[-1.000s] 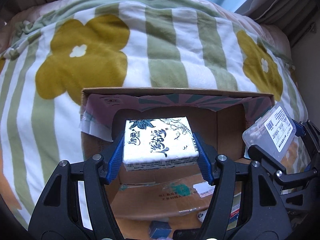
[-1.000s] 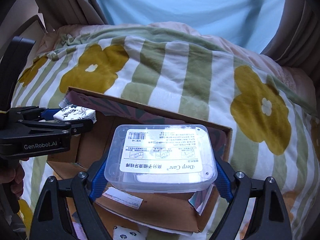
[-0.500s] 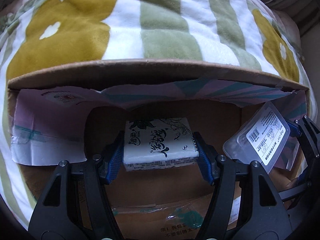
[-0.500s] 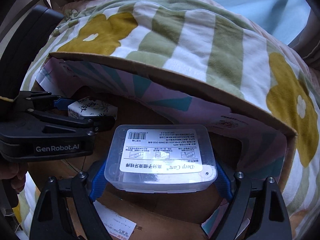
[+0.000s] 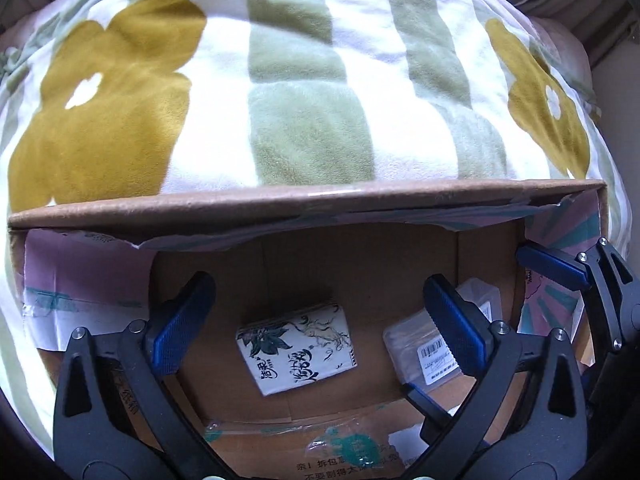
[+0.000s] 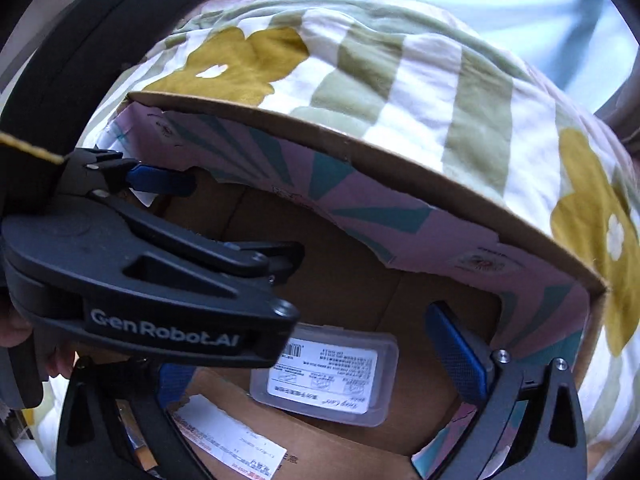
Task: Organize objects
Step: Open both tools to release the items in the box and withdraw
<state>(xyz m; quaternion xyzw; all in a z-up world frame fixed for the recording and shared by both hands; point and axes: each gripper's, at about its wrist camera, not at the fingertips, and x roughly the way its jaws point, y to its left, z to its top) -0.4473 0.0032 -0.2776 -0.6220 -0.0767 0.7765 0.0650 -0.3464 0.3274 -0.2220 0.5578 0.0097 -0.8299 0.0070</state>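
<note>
A white tissue pack with black ink drawing (image 5: 298, 350) lies on the floor of the open cardboard box (image 5: 304, 204). My left gripper (image 5: 316, 320) is open and empty above it. A clear plastic box with a white label (image 6: 328, 376) lies on the box floor to the right; it also shows in the left wrist view (image 5: 424, 344). My right gripper (image 6: 320, 364) is open and empty above it. The left gripper's body (image 6: 152, 280) hides part of the right wrist view.
The cardboard box (image 6: 360, 148) sits on a bed with a striped blanket with yellow flowers (image 5: 304, 92). The box walls have torn pink and teal paper lining (image 6: 400, 224). The near flap carries a shipping label (image 6: 236, 436) and tape.
Both grippers have opened inside the box. The tissue pack and the clear plastic box have dropped from the jaws onto the box floor.
</note>
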